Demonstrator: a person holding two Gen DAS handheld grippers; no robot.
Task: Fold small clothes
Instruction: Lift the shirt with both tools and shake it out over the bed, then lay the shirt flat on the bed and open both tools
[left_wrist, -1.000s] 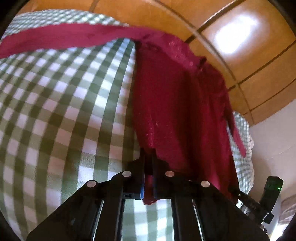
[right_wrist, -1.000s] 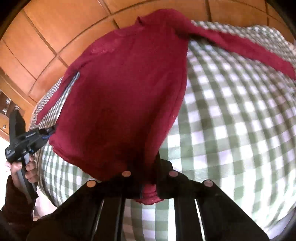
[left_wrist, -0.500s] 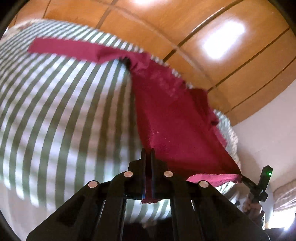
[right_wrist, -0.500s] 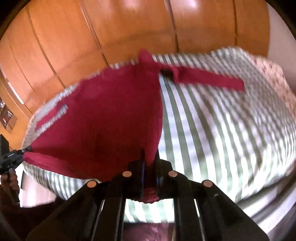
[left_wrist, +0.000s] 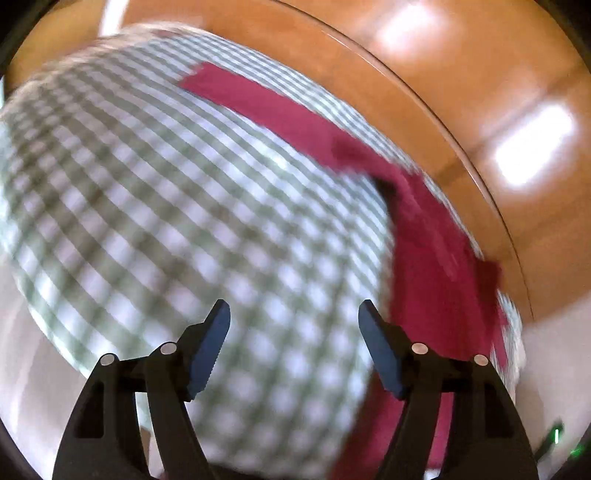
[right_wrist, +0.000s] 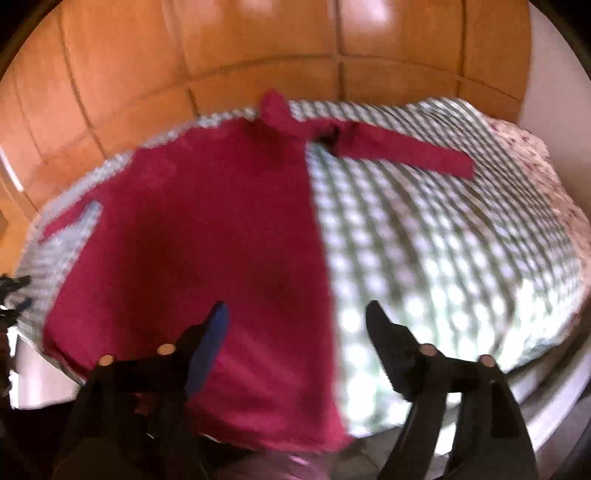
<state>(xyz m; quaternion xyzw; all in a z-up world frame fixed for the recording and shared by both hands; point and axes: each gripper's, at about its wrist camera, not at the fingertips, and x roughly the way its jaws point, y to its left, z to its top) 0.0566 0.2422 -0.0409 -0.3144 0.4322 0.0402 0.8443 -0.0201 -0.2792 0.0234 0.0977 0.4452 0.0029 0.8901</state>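
On the green-and-white checked bed cover (right_wrist: 461, 258), the dark red long-sleeved knit top (right_wrist: 207, 236) lies spread flat, body toward the near-left edge, collar at the far side by the orange wooden panelled wall (right_wrist: 258, 48). One sleeve (right_wrist: 402, 153) runs out to the right across the checks, the other (right_wrist: 66, 218) angles off left near the far-left corner. Reads as laid out on purpose: body smoothed, sleeves out, so the fold lines are reachable. Right gripper (right_wrist: 295, 317) has its jaws opening, standing wide above the near hem; cloth shows below the gap but neither pad is pressing on it, so nothing is gripped. Left gripper (left_wrist: 293, 319) likewise opening, nothing between the blue pads (left_wrist: 212, 343), only bare checked cover (left_wrist: 184, 221) beneath; in that view the garment (left_wrist: 436, 258) sits off to the right, just beside the right-hand finger, sleeve (left_wrist: 258, 99) trailing to the far side. Both views are motion-blurred, so hem detail is unclear. My read: the flatten step looks done and no fold is made yet. Hem hangs close to the near bed edge, which suits a re-grip at a side or sleeve for the first fold inward. Risk: knit is limp, and a one-corner pick would drag the body out of square.
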